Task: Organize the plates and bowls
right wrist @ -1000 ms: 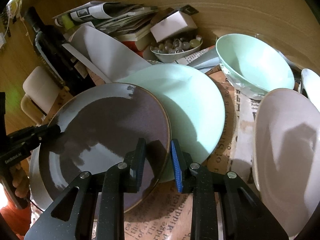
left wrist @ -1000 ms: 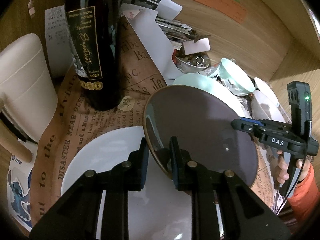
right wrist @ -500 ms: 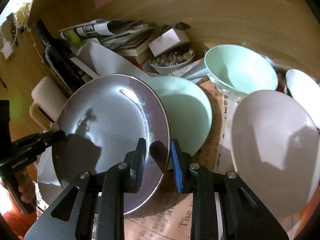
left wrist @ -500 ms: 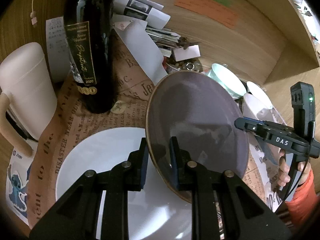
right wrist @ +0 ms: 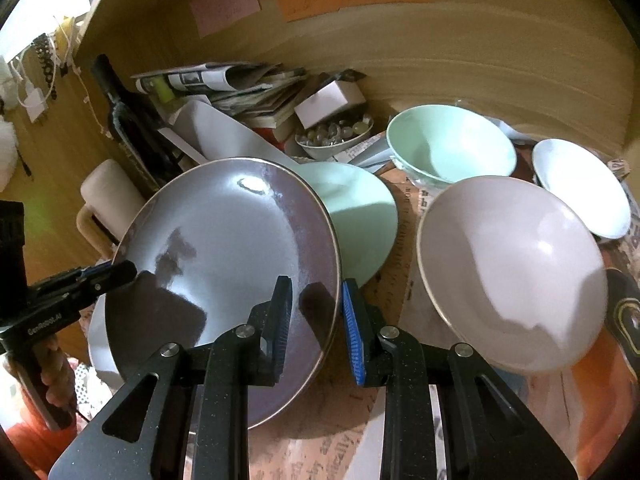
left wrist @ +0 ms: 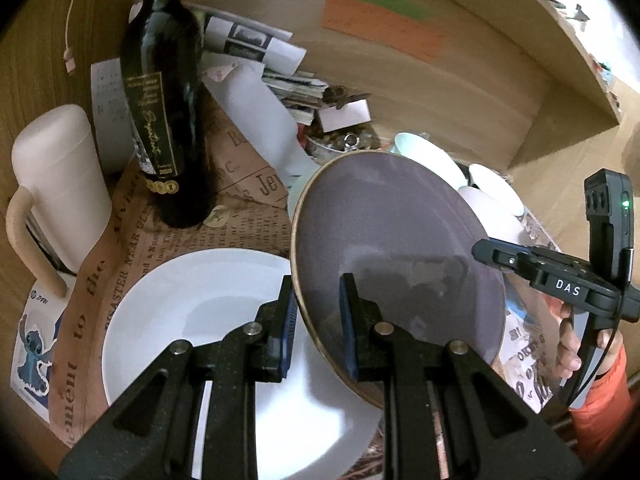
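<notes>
left hand-held gripper (left wrist: 318, 320) and right hand-held gripper (right wrist: 316, 322) clamp brown plate (left wrist: 392, 248) | wine bottle (left wrist: 164, 120) near | white plate (left wrist: 192, 312) seemingly below

Three plates: one dark purple plate (right wrist: 224, 256), one mint plate (right wrist: 360, 216), one white plate (left wrist: 208, 320). Three bowls: one mint bowl (right wrist: 452, 144), one pale pink bowl (right wrist: 512, 272), one small white bowl (right wrist: 580, 188). One dish of glass beads (right wrist: 336, 136). One wine bottle (left wrist: 164, 120). One cream mug (left wrist: 60, 188). Two grippers, left (left wrist: 316, 316) and right (right wrist: 316, 320).
</notes>
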The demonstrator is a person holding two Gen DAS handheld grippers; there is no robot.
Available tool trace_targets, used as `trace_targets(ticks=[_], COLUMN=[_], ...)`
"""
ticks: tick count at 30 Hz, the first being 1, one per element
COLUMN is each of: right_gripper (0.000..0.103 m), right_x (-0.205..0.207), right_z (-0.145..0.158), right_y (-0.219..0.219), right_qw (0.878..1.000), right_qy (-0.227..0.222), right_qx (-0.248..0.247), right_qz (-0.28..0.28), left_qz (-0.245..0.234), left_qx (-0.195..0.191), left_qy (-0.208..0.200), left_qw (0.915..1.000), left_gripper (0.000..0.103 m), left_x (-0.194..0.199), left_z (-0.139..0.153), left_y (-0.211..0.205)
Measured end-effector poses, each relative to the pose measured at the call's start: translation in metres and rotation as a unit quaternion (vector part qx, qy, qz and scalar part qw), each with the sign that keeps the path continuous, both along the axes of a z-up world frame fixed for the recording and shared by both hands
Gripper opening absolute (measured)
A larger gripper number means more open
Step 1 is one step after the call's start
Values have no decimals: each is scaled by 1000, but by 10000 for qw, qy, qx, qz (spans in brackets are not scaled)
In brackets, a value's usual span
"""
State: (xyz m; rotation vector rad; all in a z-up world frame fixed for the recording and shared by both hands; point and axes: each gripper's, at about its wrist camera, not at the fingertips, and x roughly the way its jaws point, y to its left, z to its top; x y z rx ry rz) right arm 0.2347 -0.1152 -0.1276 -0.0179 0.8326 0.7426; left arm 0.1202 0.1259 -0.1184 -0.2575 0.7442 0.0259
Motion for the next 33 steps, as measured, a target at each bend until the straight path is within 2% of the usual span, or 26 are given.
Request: trace_targets(ticks=[17, 33], right_gripper=[23, 23], right_x=[-40, -58], right_z=[13, -5], right_y=[-48, -88], right_qw=[9993, 9977], right_qy=[-130, 107], right_qx=[133, 196], right_qz=[-336, -640], left_qz=[-329, -608], left_qx=[39, -55], left_qy=[-228, -32], left_qw=[9992, 9981], left_gripper=[20, 20], left_x=[-23, -20], left_z=[12, -1], left_y=[-40, -69])
